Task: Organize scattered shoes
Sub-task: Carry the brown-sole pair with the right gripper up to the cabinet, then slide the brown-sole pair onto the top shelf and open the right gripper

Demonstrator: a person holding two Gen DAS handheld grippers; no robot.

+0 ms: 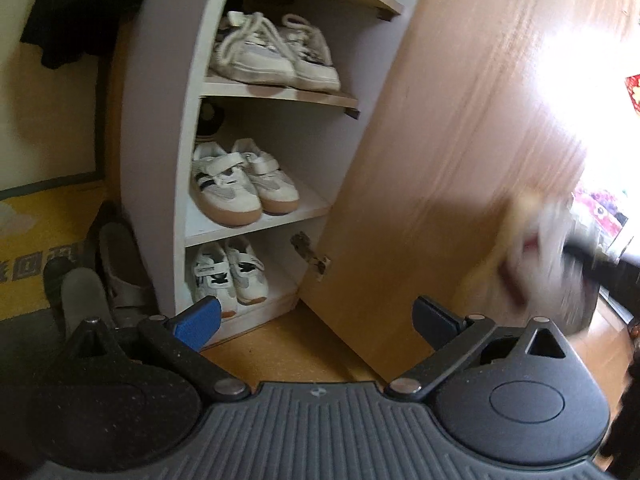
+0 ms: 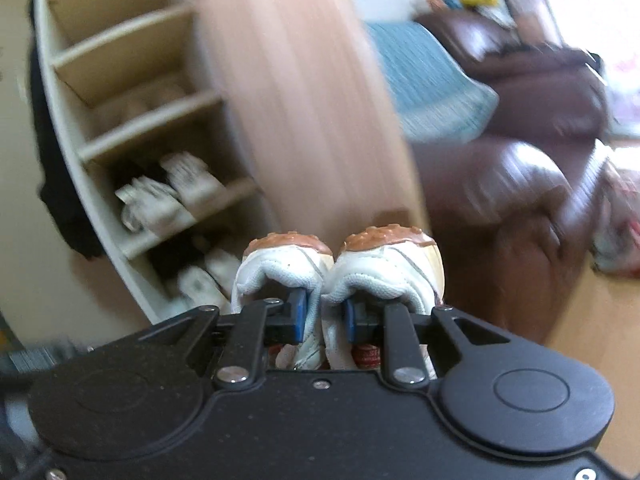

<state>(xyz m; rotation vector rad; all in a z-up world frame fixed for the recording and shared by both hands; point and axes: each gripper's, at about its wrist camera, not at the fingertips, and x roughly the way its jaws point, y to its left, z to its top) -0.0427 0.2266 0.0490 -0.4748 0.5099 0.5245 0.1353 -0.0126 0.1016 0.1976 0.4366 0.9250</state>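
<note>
Right gripper (image 2: 323,316): closed on paired white shoes (image 2: 340,268), heels clamped, toes pointed away.
Left gripper (image 1: 316,320): open, empty.
Shoe cabinet (image 2: 132,120): ahead-left of the held pair.

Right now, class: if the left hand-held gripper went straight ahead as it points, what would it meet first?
Probably the open cabinet door, near its hinged edge by the bottom shelf; depth is unclear. The left hand-held gripper is open and empty.

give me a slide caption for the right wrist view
Right gripper pinches a pair of white shoes by their inner collars, heels up, before the open shoe cabinet.
</note>
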